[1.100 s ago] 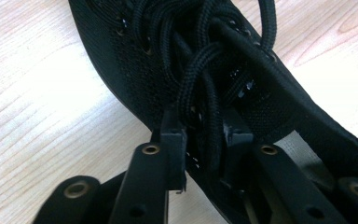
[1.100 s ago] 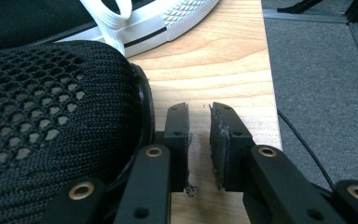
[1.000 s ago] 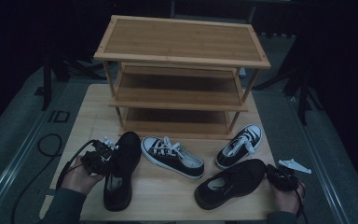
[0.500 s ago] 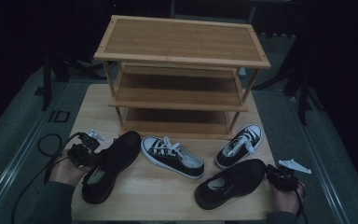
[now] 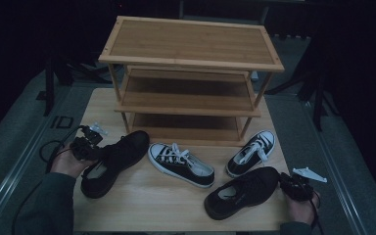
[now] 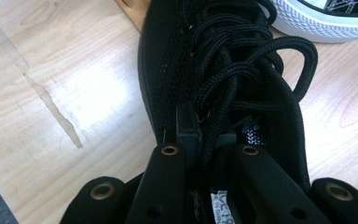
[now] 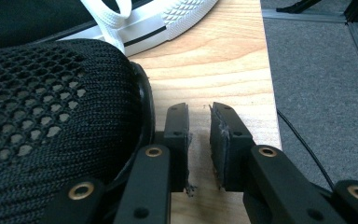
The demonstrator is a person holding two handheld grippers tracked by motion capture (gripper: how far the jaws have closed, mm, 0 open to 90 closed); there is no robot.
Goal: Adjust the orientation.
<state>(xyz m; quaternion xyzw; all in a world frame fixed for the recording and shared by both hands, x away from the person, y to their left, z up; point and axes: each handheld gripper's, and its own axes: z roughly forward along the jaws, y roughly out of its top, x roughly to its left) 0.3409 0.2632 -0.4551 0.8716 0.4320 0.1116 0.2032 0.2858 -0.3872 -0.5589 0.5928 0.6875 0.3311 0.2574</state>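
Black gripper (image 7: 199, 140), brass screws, grey sleeve (image 5: 46, 205)

Matt black mesh shoe (image 6: 223, 84), wooden table (image 6: 65, 93)

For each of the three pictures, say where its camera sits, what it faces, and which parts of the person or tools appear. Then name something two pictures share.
High view: above the table's near side, facing the shoe rack; both hands and sleeves show.
Left gripper view: on the left gripper, facing the left black shoe it grips.
Right gripper view: on the right gripper, beside the right black shoe.
Shared: the left black shoe, high and left gripper views.
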